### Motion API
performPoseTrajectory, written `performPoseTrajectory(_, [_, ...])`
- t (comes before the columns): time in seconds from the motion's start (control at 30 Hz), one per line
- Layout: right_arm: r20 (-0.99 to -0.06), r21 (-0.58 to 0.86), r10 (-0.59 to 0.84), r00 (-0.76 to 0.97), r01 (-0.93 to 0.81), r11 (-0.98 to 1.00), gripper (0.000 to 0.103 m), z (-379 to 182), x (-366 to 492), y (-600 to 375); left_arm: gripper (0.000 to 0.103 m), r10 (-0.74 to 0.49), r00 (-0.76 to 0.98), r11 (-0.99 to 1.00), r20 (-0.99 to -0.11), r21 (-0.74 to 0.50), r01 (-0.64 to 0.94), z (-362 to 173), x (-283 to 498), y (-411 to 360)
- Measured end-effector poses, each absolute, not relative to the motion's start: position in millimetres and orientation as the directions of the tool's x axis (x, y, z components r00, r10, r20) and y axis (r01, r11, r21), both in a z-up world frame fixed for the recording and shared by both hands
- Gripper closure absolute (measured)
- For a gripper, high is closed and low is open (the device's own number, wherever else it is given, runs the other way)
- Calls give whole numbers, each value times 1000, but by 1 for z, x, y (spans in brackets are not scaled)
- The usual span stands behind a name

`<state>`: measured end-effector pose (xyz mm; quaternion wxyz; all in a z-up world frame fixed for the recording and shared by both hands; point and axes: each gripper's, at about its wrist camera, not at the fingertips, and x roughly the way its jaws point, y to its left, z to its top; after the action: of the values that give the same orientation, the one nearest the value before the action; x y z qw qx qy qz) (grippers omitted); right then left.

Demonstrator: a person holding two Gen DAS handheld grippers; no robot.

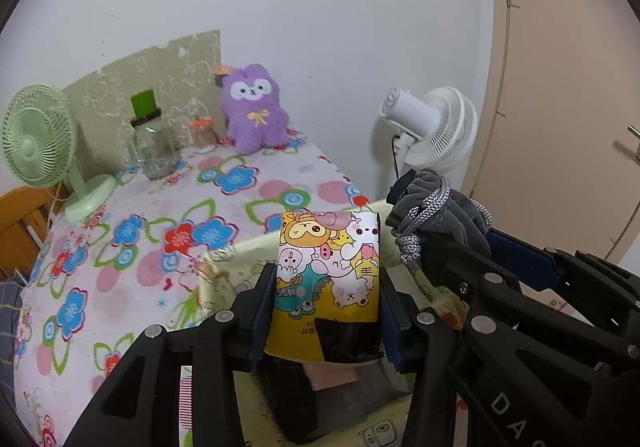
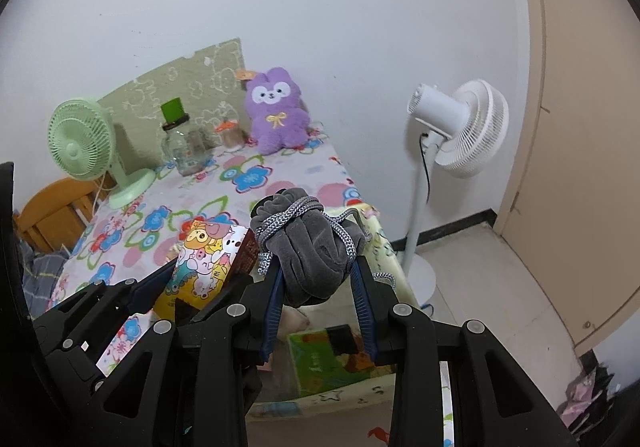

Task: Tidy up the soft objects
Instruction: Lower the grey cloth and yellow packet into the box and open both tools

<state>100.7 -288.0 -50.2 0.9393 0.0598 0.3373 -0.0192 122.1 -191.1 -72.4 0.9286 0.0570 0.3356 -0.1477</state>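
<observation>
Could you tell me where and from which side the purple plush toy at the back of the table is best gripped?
Probably across the purple plush toy at its narrower neck, coming from the front with the claw level: it sits upright facing forward, close to the wall.

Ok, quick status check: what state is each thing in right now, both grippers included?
left gripper: shut on the cartoon pack
cartoon pack: held upright, above the storage box
right gripper: shut on the grey pouch
grey pouch: cord wrapped round it, held above the box
storage box: open
purple plush: sitting upright against the wall
glass jar: upright, lid on
green fan: standing; running or not, cannot tell
</observation>
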Motion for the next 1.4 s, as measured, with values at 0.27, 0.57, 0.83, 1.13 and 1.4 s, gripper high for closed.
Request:
performPoseTrajectory(0.27, [-665, 115, 13, 747, 86, 990, 67, -64, 111, -295, 43, -224, 710, 948, -668, 18, 317, -84, 131, -197])
performPoseTrajectory(0.57, [-685, 133, 34, 727, 79, 988, 67, -75, 121, -290, 29, -184, 708, 953, -682, 52, 298, -90, 134, -192])
performPoseTrajectory(0.83, [-695, 166, 62, 717, 76, 983, 58, -78, 124, -288, 20, -193, 701, 952, -686, 42, 304, -89, 131, -187])
performPoseTrajectory(1.13, [-681, 156, 42, 731, 89, 984, 45, -72, 115, -284, 19, -186, 718, 956, -670, 46, 290, -82, 123, -179])
performPoseTrajectory(1.4, [-653, 147, 50, 755, 61, 987, 30, -60, 99, -269, 12, -199, 739, 957, -643, 33, 287, -72, 107, -167])
